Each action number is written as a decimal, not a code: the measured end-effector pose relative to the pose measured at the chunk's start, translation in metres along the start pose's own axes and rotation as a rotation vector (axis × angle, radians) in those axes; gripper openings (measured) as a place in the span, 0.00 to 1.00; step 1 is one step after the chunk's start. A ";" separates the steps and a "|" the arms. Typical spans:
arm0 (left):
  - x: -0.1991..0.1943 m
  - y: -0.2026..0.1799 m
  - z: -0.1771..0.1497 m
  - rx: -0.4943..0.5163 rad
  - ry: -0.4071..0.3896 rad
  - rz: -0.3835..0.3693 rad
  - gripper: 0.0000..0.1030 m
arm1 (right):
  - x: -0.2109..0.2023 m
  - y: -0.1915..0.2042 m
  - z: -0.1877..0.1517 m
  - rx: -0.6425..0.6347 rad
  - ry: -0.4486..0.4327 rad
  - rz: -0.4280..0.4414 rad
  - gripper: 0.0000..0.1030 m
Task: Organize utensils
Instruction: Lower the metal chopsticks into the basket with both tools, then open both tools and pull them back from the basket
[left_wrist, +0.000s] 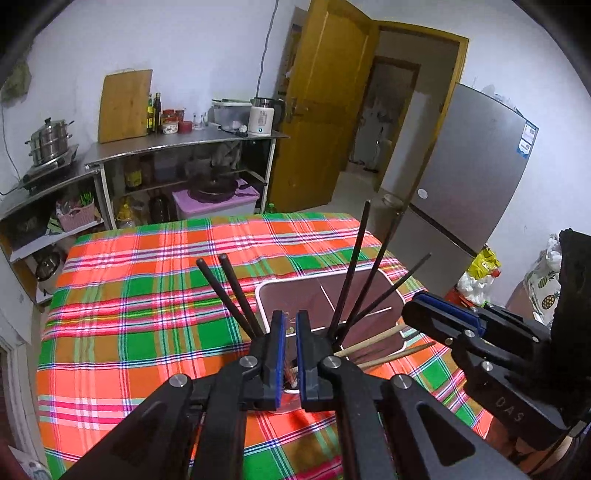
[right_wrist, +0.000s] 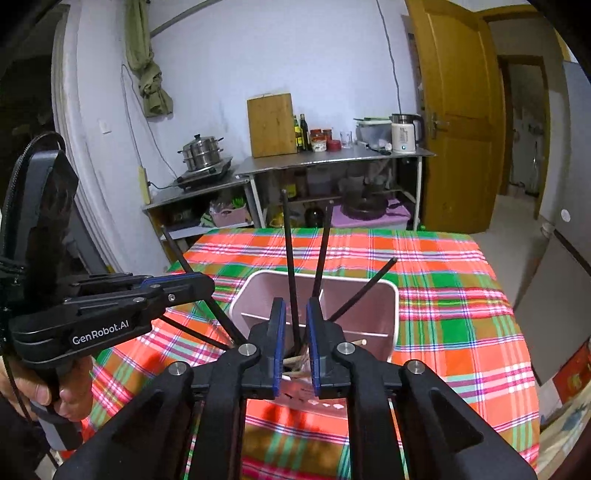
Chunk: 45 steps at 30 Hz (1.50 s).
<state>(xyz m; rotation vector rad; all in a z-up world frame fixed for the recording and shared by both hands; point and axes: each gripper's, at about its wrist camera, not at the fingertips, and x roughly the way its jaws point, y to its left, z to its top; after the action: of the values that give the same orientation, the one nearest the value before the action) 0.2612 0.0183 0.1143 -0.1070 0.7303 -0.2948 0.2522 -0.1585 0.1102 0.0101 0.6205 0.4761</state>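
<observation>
A cup (left_wrist: 290, 400) holding several black chopsticks (left_wrist: 236, 295) and wooden chopsticks (left_wrist: 373, 345) stands on the plaid tablecloth just in front of a white divided bin (left_wrist: 369, 273). My left gripper (left_wrist: 290, 321) hangs right over the cup, jaws a narrow gap apart with nothing between them. My right gripper (right_wrist: 295, 306) is over the same cup (right_wrist: 317, 400), jaws narrowly apart around a black chopstick (right_wrist: 290, 258) without clearly pinching it. The bin (right_wrist: 258, 280) lies just beyond. Each gripper shows in the other's view, the right one (left_wrist: 424, 314) and the left one (right_wrist: 199, 284).
The table (left_wrist: 147, 295) has a bright plaid cloth. Steel shelving (left_wrist: 184, 144) with a cutting board, bottles, kettle and steamer pot lines the far wall. A fridge (left_wrist: 461, 177) and an open wooden door (left_wrist: 325, 110) stand to the right.
</observation>
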 end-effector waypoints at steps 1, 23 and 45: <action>-0.002 -0.001 0.000 0.002 -0.004 0.002 0.04 | -0.002 0.000 0.001 0.001 -0.004 0.002 0.11; -0.082 -0.027 -0.051 0.013 -0.189 0.052 0.04 | -0.071 -0.004 -0.031 0.032 -0.077 -0.013 0.20; -0.082 -0.043 -0.160 0.029 -0.148 0.057 0.05 | -0.090 0.005 -0.127 0.034 -0.007 -0.034 0.21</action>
<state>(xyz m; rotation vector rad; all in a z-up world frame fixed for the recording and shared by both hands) 0.0862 0.0029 0.0570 -0.0794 0.5812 -0.2398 0.1146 -0.2093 0.0574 0.0335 0.6206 0.4322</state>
